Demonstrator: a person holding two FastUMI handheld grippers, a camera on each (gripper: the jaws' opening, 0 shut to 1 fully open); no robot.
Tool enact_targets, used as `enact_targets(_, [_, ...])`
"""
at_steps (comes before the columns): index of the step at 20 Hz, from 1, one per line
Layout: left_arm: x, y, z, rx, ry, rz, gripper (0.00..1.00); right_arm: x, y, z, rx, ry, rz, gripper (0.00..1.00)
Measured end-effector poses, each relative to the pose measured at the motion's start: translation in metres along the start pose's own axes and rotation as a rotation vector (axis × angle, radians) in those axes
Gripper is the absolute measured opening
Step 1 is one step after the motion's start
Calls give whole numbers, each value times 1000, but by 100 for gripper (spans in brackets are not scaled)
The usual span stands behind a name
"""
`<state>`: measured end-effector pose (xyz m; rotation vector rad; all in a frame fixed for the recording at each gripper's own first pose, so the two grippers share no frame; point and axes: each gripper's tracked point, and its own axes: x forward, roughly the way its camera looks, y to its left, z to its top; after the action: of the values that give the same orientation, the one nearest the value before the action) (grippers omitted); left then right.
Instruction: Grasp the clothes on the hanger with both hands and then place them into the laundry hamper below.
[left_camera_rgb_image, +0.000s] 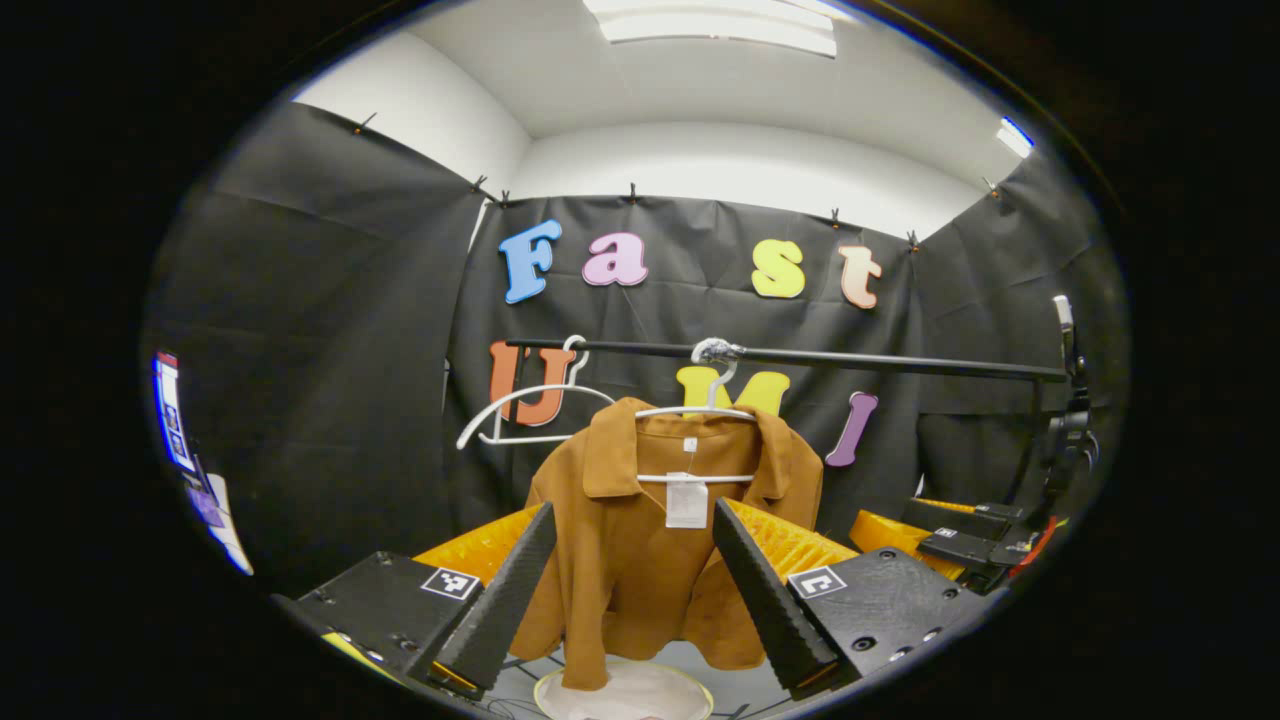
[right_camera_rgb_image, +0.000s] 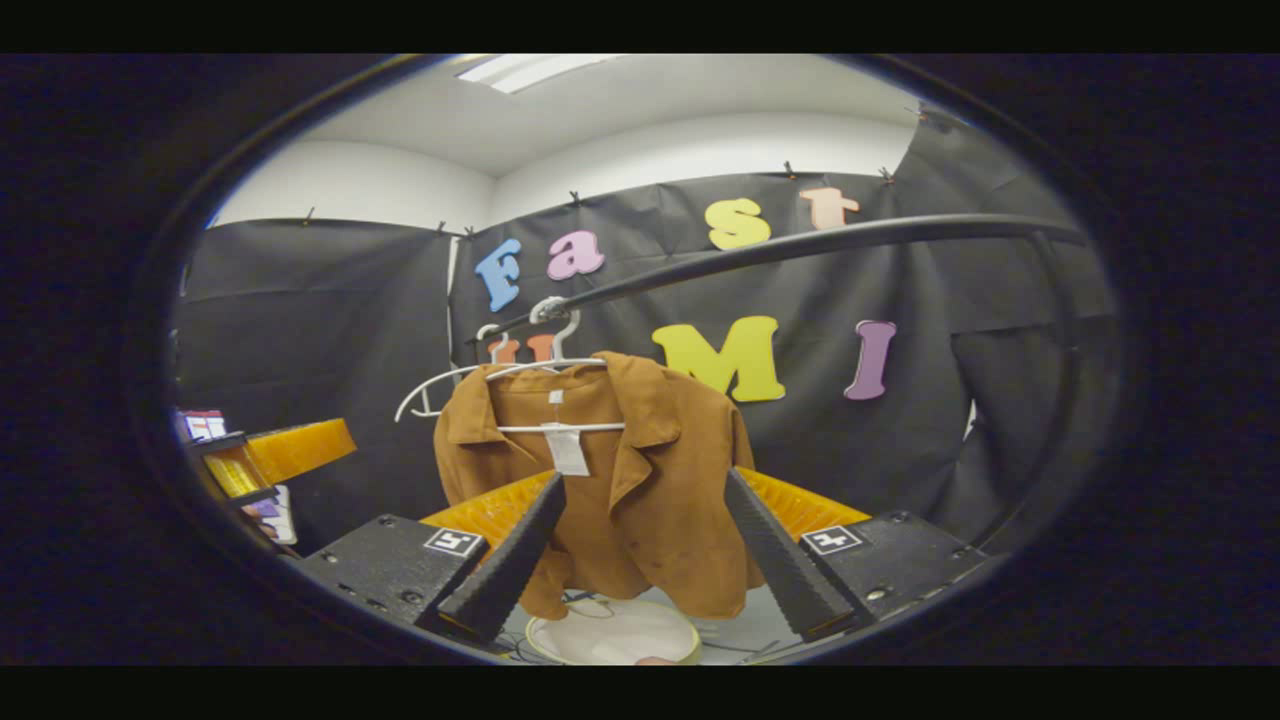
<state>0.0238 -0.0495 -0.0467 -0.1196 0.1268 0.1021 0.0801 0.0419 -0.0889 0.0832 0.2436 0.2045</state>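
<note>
brown jacket on the rail, both grippers spread in front of it

the black rail runs across the booth above and beyond the fingers in the left gripper view; in the right gripper view it sweeps up toward the right overhead.

the brown jacket hangs from a white hanger hooked on that rail. in the left gripper view it sits straight ahead, framed in the gap between the two fingers, its hem hanging down between the tips without touching either. in the right gripper view the brown jacket also hangs between the fingers, shifted a little toward the left finger, on its white hanger.

the laundry hamper, a pale round opening, lies below the jacket's hem, low between the fingers; the right gripper view shows it in the same place.

an empty white hanger hangs on the rail beyond the left finger, beside the jacket.

the left gripper has its fingers spread wide, holding nothing. the right gripper likewise has its fingers wide apart and free.

a white tag hangs inside the jacket's collar, above the gap between the fingers.
</note>
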Motion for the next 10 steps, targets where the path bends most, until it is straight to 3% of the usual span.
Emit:
enact_targets(5, [43,4,-24,-28,59,-16,97,49,4,-19,86,76,-20,100])
enact_targets(6, [52,4,-29,-39,78,-23,100,59,6,-19,99,82,-19,100])
enact_targets(7, [61,6,-34,-48,94,-29,92,69,6,-19,113,90,-24,99])
enact_targets(8, [69,7,-39,-59,114,-32,100,78,5,-20,127,91,-26,100])
enact_targets(10, [88,9,-47,-91,138,-36,100,99,2,-23,156,105,-44,94])
